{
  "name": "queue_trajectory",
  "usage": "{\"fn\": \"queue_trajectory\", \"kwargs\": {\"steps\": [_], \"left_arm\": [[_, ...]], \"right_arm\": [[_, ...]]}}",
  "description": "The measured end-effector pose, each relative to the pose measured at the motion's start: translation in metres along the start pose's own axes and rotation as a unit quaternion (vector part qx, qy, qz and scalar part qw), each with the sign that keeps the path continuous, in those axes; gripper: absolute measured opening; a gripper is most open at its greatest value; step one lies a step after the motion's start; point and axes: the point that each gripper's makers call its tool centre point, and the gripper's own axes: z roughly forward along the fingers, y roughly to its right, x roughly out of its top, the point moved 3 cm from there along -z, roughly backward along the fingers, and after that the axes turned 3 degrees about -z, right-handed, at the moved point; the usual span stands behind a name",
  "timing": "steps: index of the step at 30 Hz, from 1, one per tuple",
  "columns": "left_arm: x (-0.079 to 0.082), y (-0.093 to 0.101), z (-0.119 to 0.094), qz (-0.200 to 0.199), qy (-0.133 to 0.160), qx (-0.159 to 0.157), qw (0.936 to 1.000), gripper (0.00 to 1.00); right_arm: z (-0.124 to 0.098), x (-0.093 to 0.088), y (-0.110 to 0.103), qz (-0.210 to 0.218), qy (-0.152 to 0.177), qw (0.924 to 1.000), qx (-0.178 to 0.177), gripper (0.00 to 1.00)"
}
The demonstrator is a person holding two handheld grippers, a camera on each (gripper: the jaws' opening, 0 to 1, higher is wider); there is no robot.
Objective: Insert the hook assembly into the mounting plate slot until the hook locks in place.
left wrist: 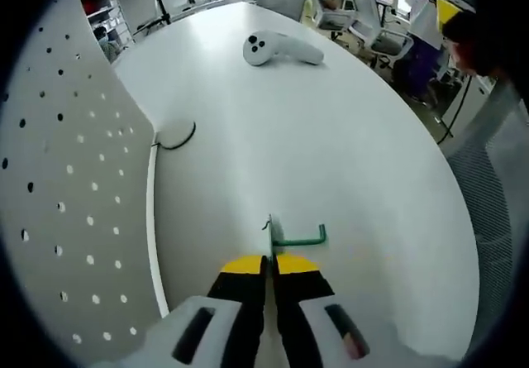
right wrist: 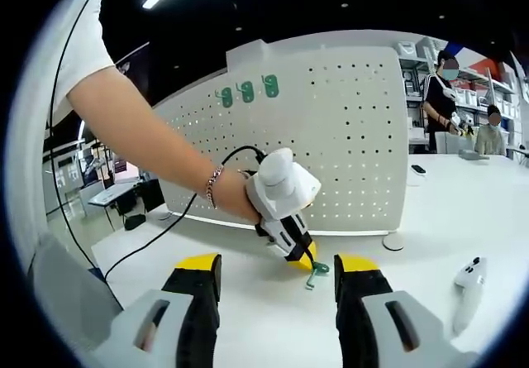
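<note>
white table [left wrist: 331, 153], unlettered green hook [left wrist: 299, 237]

The bent metal hook [left wrist: 299, 238] is green against the plain white worktop [left wrist: 331, 153]. The flat pegboard panel [right wrist: 347, 136] is white, patterned with a regular grid of small dark holes; three green hooks [right wrist: 246, 92] hang near its top edge. Both the left gripper [left wrist: 269, 270] and the right gripper [right wrist: 277, 289] are black with yellow tips. A white handheld controller [left wrist: 279, 49] lies beyond the hook.

Surface: round white table [left wrist: 347, 153].
Standing on it: white perforated pegboard [left wrist: 66, 178].
Lying on it: white handheld controller [left wrist: 279, 49], black cable [left wrist: 175, 139], green hook [left wrist: 293, 237].
</note>
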Motion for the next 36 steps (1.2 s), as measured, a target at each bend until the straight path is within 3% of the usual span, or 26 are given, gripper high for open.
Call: {"fn": "queue_trajectory", "kwargs": {"steps": [5, 6, 7, 8, 10, 11, 13, 16, 31, 36], "left_arm": [[0.0, 0.0, 0.0, 0.009, 0.004, 0.011, 0.9999, 0.03], [0.002, -0.005, -0.002, 0.014, 0.013, 0.03, 0.9994, 0.02], [0.011, -0.001, -0.003, -0.036, 0.063, 0.013, 0.9973, 0.02], [0.012, -0.002, -0.004, -0.046, 0.068, 0.014, 0.9965, 0.02], [0.012, -0.013, -0.011, -0.026, 0.072, 0.045, 0.996, 0.02], [0.011, -0.012, -0.014, -0.034, 0.074, 0.042, 0.9958, 0.02], [0.018, -0.012, -0.02, -0.031, 0.103, 0.046, 0.9931, 0.02], [0.018, -0.008, -0.026, -0.031, 0.109, 0.042, 0.9927, 0.02], [0.018, -0.003, -0.062, -0.039, 0.166, 0.081, 0.982, 0.02], [0.019, -0.002, -0.077, -0.059, 0.19, 0.094, 0.9754, 0.02]], "right_arm": [[0.0, 0.0, 0.0, 0.0, 0.001, 1.0, 0.0, 0.53], [0.0, 0.001, 0.0, 0.001, 0.002, 1.0, 0.0, 0.53], [0.0, 0.001, 0.0, 0.001, 0.002, 1.0, 0.0, 0.54], [0.0, 0.001, 0.0, 0.001, 0.002, 1.0, 0.0, 0.54], [0.0, 0.001, 0.0, 0.002, 0.004, 1.0, 0.001, 0.54], [0.0, 0.001, 0.0, 0.001, 0.005, 1.0, 0.001, 0.54], [0.0, 0.003, 0.0, 0.0, 0.008, 1.0, 0.002, 0.54], [-0.001, 0.003, 0.0, 0.002, 0.01, 1.0, 0.001, 0.54], [-0.002, 0.008, 0.0, -0.004, 0.017, 0.9998, 0.001, 0.54], [-0.003, 0.009, 0.001, -0.005, 0.02, 0.9998, -0.001, 0.54]]}}
